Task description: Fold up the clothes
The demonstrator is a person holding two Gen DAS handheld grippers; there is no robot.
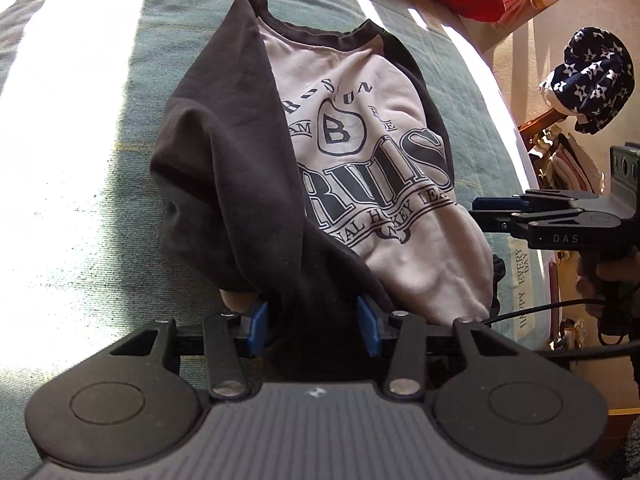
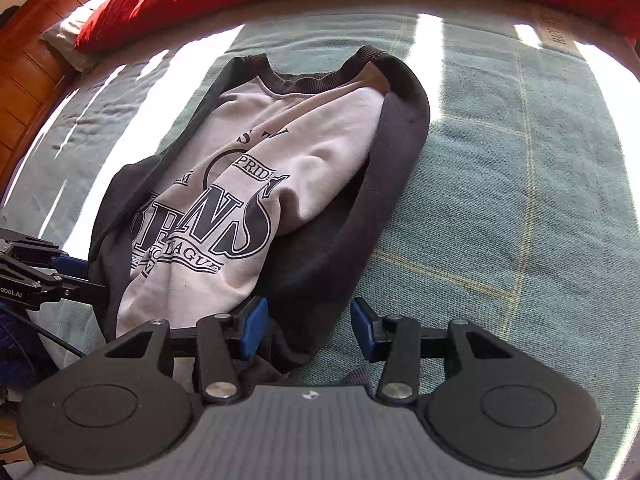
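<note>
A sunlit bed (image 2: 500,200) under a green blanket carries the sweatshirt (image 1: 360,152), lying just ahead of both tools. The left tool (image 1: 316,324) grips a dark sleeve fold; the right tool (image 2: 306,328) stands open over the sweatshirt's dark edge.

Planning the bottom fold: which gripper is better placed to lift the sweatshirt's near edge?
Left. The sweatshirt puts dark fabric right across the gap of the left gripper; the right gripper stands open, mostly bedspread between its jaws.
</note>
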